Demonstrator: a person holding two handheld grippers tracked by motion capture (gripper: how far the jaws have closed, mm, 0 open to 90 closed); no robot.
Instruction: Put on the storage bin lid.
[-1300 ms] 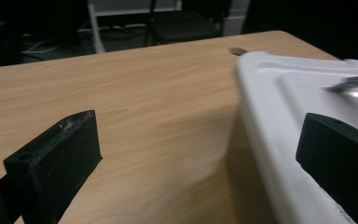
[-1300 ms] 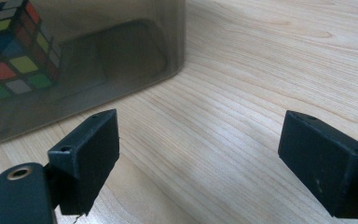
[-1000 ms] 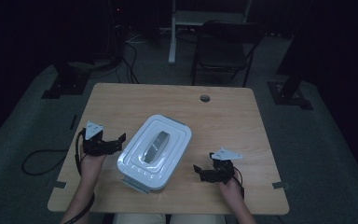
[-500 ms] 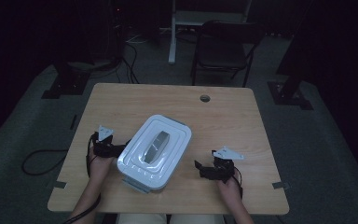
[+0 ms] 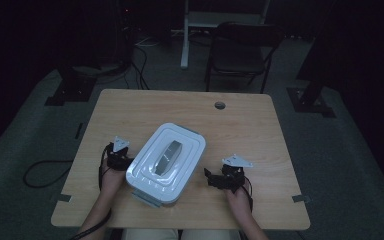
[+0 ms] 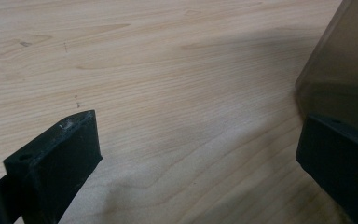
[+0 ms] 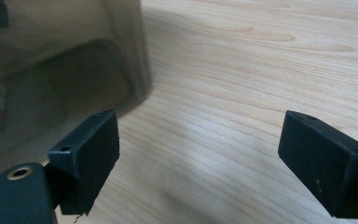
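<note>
A white lidded plastic box [image 5: 165, 161] with a grey handle on its lid sits on the wooden table [image 5: 190, 110], turned at an angle. My left gripper [image 5: 119, 159] rests against the box's left side, open, with bare wood between its jaws; the box's translucent wall [image 6: 340, 60] stands just behind the right-hand jaw. My right gripper [image 5: 219, 179] lies on the table a short way right of the box, open and holding nothing. In the right gripper view the box wall [image 7: 65, 70] rises at the left, with coloured squares faintly visible through it.
A round cable hole [image 5: 220, 105] lies near the table's far edge. A dark chair [image 5: 240, 55] and a white desk leg [image 5: 185, 35] stand beyond the table. Cables trail on the floor at the left [image 5: 40, 172]. Bare wood stretches behind and right of the box.
My left gripper has moved right and toward the box, from a gap away to right beside its left wall. The right gripper has barely shifted. The box has stayed put.
</note>
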